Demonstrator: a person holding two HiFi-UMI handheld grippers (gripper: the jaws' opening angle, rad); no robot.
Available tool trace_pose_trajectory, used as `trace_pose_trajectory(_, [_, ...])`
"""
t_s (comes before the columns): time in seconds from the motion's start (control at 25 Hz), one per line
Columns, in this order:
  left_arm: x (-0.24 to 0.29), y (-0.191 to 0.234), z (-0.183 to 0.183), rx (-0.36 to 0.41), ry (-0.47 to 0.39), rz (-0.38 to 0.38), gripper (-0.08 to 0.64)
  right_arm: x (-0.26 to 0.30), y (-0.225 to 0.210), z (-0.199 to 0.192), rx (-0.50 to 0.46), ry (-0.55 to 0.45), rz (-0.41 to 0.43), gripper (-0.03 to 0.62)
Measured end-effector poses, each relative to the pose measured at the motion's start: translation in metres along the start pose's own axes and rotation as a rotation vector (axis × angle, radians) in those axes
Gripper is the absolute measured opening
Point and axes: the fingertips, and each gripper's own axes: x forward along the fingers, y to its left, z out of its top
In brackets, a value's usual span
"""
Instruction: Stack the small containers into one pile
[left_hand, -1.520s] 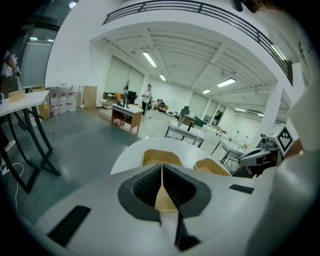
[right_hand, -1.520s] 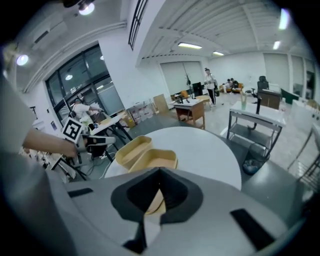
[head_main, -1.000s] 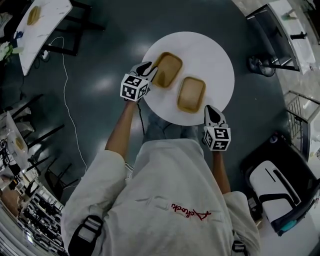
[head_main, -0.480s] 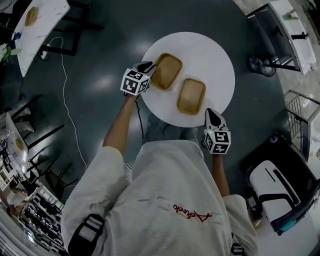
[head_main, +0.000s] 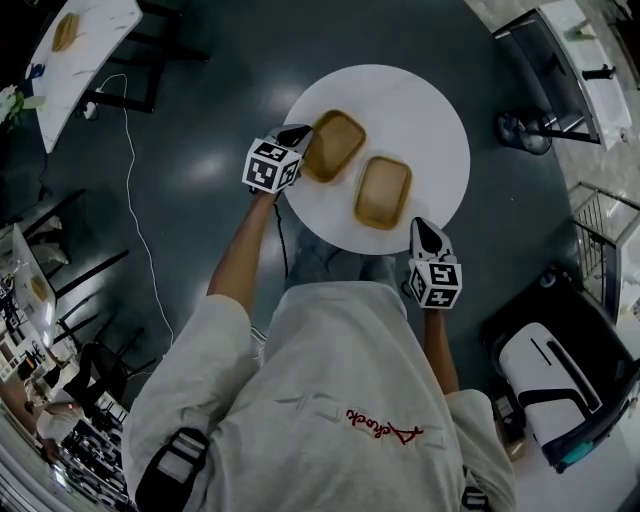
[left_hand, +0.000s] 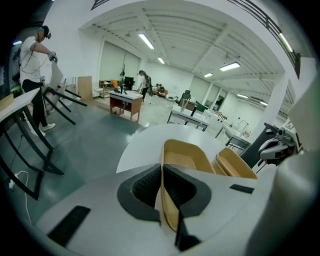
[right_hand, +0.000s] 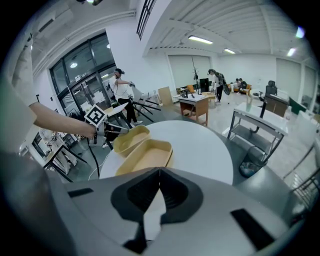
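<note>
The left gripper (left_hand: 161, 171) had just been closing and now pinched the thin side wall of 1 tan container (head_main: 335, 143), which sat by the left edge of the round white tabletop (head_main: 425, 110). The 2nd container (head_main: 383, 190) lay just beside it, closer to the near edge, with nothing stacked yet. The right gripper (head_main: 426, 230) hung past the near edge, its jaws pressed together on nothing. The hold was on 1 wall only, so I judged that a lift could let the container sag, slip out, or clip its neighbour and shove it toward the edge. A skewed drop might jam rather than nest.
</note>
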Motion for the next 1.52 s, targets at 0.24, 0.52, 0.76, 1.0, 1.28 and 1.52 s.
trace_pose_trajectory(0.24, [-0.032,-0.005,0.017,-0.029,-0.093,0.028,0.023,-0.003,0.005,0.003,-0.005,-0.018,0.008,0.021])
trace_pose_trajectory(0.52, [-0.072,-0.026,0.032,-0.046,-0.198,0.047,0.021,-0.007,0.013,0.004,-0.016,-0.039,0.024,0.021])
trace_pose_trajectory(0.76, [-0.106,-0.055,0.042,-0.107,-0.288,0.035,0.021,-0.014,0.018,0.010,-0.030,-0.061,0.026,0.021])
trace_pose_trajectory(1.0, [-0.121,-0.100,0.039,-0.191,-0.347,-0.010,0.021,-0.026,0.006,0.011,-0.027,-0.086,0.006,0.021])
trace_pose_trajectory(1.28, [-0.106,-0.150,0.029,-0.338,-0.371,-0.092,0.021,-0.043,-0.011,0.005,-0.020,-0.090,-0.014,0.021])
trace_pose_trajectory(1.52, [-0.082,-0.178,0.021,-0.418,-0.358,-0.145,0.021,-0.052,-0.026,-0.002,-0.012,-0.087,-0.027,0.021])
